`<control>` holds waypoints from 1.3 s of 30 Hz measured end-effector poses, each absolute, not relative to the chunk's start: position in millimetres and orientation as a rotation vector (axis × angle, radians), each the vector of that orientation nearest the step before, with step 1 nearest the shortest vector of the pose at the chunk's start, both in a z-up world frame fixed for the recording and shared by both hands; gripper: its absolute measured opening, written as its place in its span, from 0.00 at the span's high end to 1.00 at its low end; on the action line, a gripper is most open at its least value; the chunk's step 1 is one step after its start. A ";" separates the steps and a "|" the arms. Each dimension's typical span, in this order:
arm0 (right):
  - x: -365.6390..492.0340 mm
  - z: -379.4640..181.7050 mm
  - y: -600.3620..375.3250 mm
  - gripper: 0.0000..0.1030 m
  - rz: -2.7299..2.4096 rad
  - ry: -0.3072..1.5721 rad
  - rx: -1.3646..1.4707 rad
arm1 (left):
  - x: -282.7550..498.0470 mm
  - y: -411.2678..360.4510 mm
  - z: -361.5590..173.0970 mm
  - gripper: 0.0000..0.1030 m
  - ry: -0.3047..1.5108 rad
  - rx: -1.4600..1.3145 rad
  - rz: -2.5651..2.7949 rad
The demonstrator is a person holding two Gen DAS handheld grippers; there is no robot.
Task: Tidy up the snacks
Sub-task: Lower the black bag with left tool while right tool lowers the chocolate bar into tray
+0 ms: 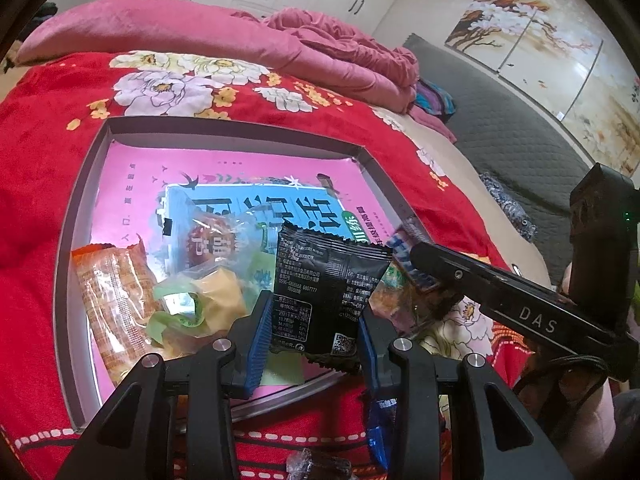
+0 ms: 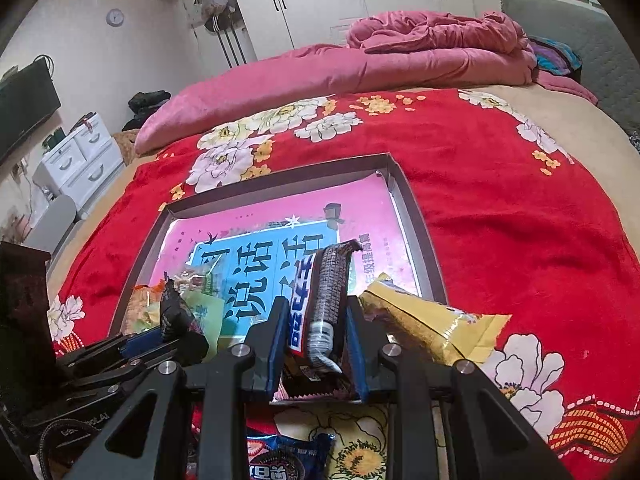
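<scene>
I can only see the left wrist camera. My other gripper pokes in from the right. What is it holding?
Observer: The right gripper is shut on a cookie packet, held upright between its blue pads.
Operator: Is anything next to it?
Observer: A yellow packet lies to its right, across the near right corner of the box.
Operator: Is there a clock in the room?
Observer: Yes, a round wall clock hangs on the far left wall.
</scene>
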State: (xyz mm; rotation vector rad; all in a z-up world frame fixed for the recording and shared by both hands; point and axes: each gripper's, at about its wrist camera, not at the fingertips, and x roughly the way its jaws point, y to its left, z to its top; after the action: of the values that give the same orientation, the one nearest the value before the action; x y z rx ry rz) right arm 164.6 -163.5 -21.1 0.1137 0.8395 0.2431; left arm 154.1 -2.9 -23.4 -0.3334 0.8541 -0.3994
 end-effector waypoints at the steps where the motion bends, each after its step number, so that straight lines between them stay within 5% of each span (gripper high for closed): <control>1: 164.7 -21.1 -163.1 0.72 0.242 0.840 0.113 | 154.0 -2.9 -23.5 0.61 0.854 -0.334 -0.399; 16: 161.9 -23.9 -163.0 0.72 0.245 0.854 0.099 | 155.0 -0.6 -26.4 0.61 0.863 -0.360 -0.397; 39: 155.7 -15.7 -169.6 0.72 0.236 0.849 0.126 | 153.2 0.7 -19.8 0.42 0.844 -0.382 -0.416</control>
State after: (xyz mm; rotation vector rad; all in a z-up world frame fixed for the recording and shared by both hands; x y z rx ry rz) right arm 155.7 -169.6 -15.7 0.1258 0.8486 0.2355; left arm 153.2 0.7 -19.8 -0.3817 0.8436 -0.4157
